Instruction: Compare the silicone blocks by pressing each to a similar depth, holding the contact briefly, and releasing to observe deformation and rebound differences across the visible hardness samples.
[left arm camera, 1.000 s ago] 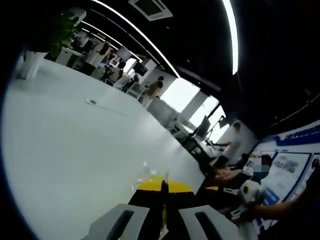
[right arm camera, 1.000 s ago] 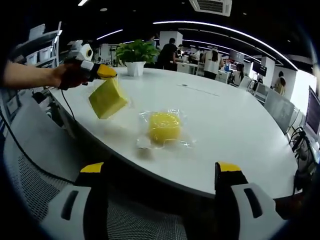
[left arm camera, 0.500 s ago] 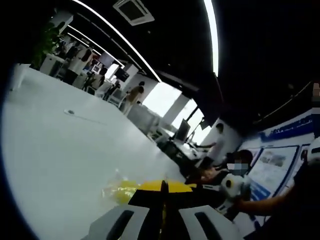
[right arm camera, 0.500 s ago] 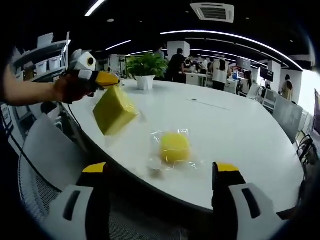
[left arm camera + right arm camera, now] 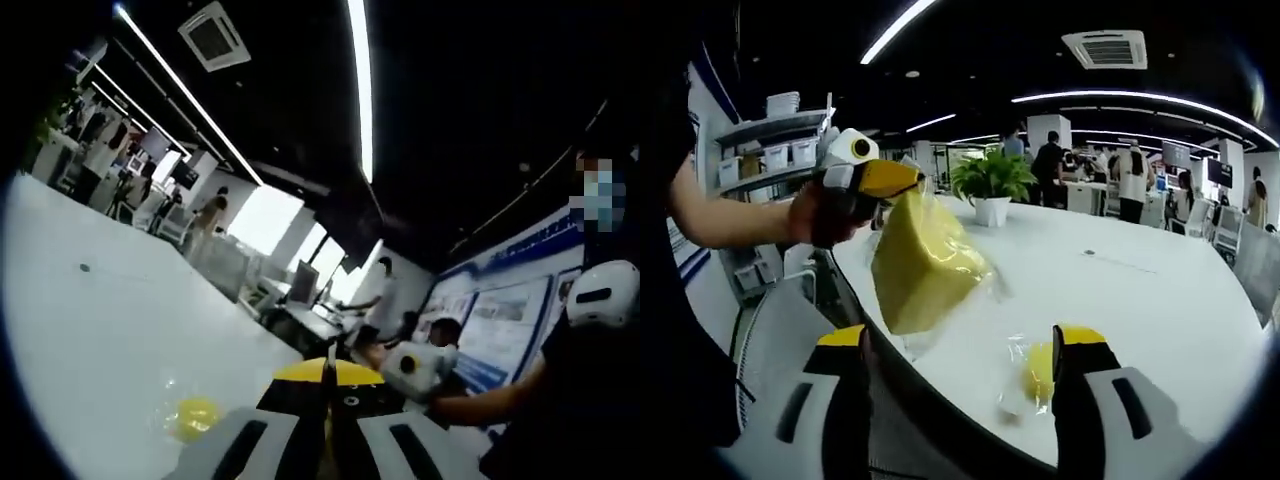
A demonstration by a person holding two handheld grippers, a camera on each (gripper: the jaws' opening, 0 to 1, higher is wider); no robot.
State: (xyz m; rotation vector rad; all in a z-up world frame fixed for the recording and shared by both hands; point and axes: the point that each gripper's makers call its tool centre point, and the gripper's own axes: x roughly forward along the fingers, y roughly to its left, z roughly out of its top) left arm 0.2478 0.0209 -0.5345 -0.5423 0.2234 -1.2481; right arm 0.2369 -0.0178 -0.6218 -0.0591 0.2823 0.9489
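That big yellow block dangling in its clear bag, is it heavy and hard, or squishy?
Probably light: the left gripper lifts the bagged yellow block by its top alone. Likely fairly firm, since its edges stay square. The glossy bag could be slippery.

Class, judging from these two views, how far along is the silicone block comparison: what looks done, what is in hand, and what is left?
Done: nothing visibly pressed yet. In hand: the left hand-held gripper is shut on the bagged yellow block, holding it in the air above the white table. The right hand-held gripper is open and empty. Left: the second bagged yellow block lies untouched on the table, so pressing, holding and releasing both samples remain.
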